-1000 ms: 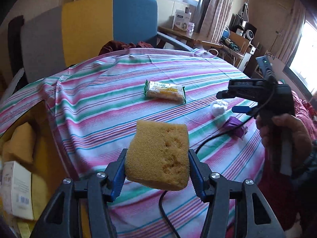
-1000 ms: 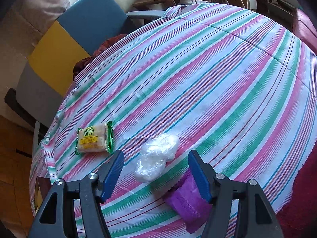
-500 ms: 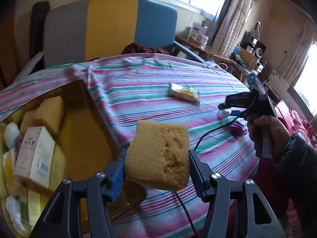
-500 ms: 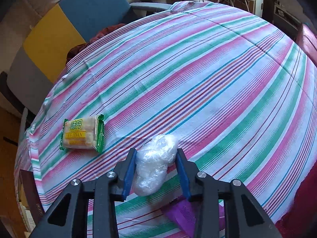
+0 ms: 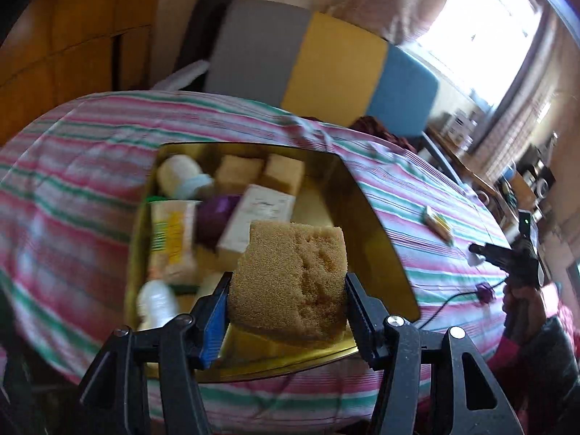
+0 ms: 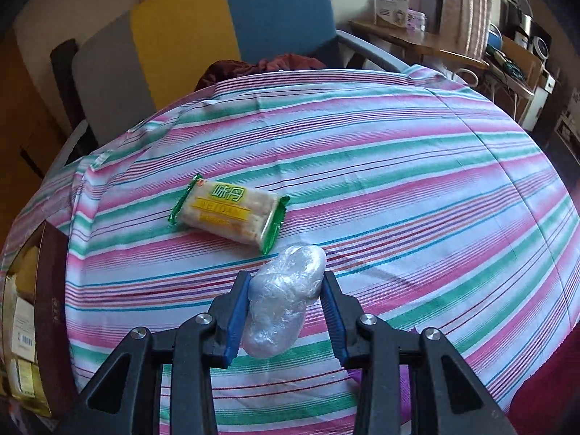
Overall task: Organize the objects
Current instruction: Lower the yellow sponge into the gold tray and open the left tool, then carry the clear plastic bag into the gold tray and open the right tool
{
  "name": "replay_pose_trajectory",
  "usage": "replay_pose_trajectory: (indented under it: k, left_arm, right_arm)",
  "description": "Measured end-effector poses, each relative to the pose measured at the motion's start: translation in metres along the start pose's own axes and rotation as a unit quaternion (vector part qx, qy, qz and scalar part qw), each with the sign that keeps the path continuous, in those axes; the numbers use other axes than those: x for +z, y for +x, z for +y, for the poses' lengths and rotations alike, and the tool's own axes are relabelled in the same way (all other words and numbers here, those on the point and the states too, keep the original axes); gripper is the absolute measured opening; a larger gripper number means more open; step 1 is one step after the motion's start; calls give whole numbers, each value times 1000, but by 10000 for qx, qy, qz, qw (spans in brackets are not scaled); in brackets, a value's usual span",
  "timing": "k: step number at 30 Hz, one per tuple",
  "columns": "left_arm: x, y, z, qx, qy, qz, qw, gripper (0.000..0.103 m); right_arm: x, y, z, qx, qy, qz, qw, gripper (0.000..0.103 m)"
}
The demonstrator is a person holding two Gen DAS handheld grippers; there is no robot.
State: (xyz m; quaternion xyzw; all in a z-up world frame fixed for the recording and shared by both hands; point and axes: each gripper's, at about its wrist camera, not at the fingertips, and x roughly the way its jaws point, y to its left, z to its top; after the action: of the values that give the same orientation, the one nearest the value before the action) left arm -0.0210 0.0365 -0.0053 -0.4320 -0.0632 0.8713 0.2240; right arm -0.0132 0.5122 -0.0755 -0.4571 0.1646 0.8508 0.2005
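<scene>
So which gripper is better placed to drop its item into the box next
Left. The left gripper holds the sponge directly over the open box. The right gripper, shut on the plastic-wrapped bundle, is over the striped cloth, with the box far off at its left.

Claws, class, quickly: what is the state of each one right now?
Left claw: shut on the yellow sponge.
Right claw: shut on the clear plastic bundle.
</scene>
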Motion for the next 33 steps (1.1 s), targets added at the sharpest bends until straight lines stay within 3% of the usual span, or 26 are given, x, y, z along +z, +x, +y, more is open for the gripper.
replay_pose_trajectory:
  k: [4,10,17,21,25,27,33]
  left_arm:
    - [-12,0,17,172,-189,74,9996,59]
    - [-22,22,-12,293,433,327,9981,59]
    - [-31,33,-11,599,490,400,9962,75]
    - [-29,28,-8,627,451,255,9967,75]
    - [-24,19,-9,772,507,-6,9957,75]
    - [-20,14,-7,895,492,-151,9947,82]
    - [-11,5,12,1235,193,-348,9915,87]
  right_arm:
    - [-1,-3,5,51,-119,-49,9999,39]
    - [0,-5,6,111,-143,-99,9998,39]
    - [0,-8,12,123,-298,-163,9993,39]
    - [-1,-11,16,161,-388,-219,9989,39]
    - [-6,-20,36,369,-694,-238,9966,39]
    - [-11,-26,53,555,-892,-216,9942,39]
    - [-33,-56,131,1470,-1520,-157,9773,39]
